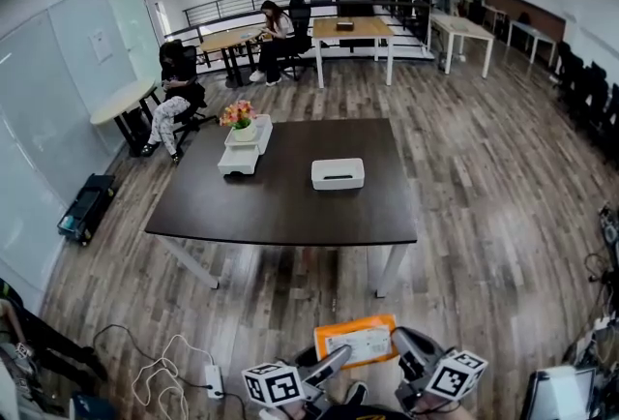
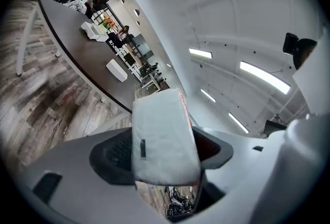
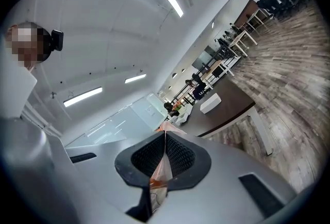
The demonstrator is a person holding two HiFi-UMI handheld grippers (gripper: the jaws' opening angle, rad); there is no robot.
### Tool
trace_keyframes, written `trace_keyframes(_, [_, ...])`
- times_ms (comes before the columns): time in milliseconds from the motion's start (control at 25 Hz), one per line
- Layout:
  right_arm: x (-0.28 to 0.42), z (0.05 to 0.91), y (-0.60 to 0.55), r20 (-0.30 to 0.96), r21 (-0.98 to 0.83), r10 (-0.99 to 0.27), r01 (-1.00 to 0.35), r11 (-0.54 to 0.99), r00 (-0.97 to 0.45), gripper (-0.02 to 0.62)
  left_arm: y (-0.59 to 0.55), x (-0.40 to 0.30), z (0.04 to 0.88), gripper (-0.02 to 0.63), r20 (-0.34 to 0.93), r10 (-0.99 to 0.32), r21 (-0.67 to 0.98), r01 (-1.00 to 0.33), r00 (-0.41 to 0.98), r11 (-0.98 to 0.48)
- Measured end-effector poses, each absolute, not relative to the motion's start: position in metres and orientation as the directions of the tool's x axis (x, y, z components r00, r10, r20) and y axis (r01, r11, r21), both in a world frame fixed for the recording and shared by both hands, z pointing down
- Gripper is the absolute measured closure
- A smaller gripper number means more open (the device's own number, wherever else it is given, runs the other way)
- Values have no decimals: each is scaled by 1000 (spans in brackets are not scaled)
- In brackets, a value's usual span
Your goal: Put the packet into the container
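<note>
The right gripper (image 3: 164, 140) is clenched on a thin edge of the orange packet (image 1: 356, 341), which hangs at the bottom centre of the head view. The left gripper (image 2: 164, 135) stands released, spread wide, with the packet's pale end between its jaws. Higher in the frame, well apart from the packet, the white container (image 1: 338, 173) rests on the dark table (image 1: 290, 205), to the right of some flowers (image 1: 239, 113).
</note>
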State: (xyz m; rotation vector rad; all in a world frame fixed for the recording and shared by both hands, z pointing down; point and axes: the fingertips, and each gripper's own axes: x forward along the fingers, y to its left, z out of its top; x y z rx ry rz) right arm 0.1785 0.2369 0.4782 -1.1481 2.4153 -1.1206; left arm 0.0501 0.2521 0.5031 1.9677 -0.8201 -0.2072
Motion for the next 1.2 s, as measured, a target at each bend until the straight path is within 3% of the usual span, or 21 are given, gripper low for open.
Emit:
trace_keyframes(680, [191,484,117,116,-734,-768,-575,361,-630,578,127,61,516,319,141,-566,882,-363,812,-300])
trace_keyframes(1200, [136,469,-19,118,-700,-799,-620,355,-590,578,-13,8,512,330,87,-527,903,-290,845,-316])
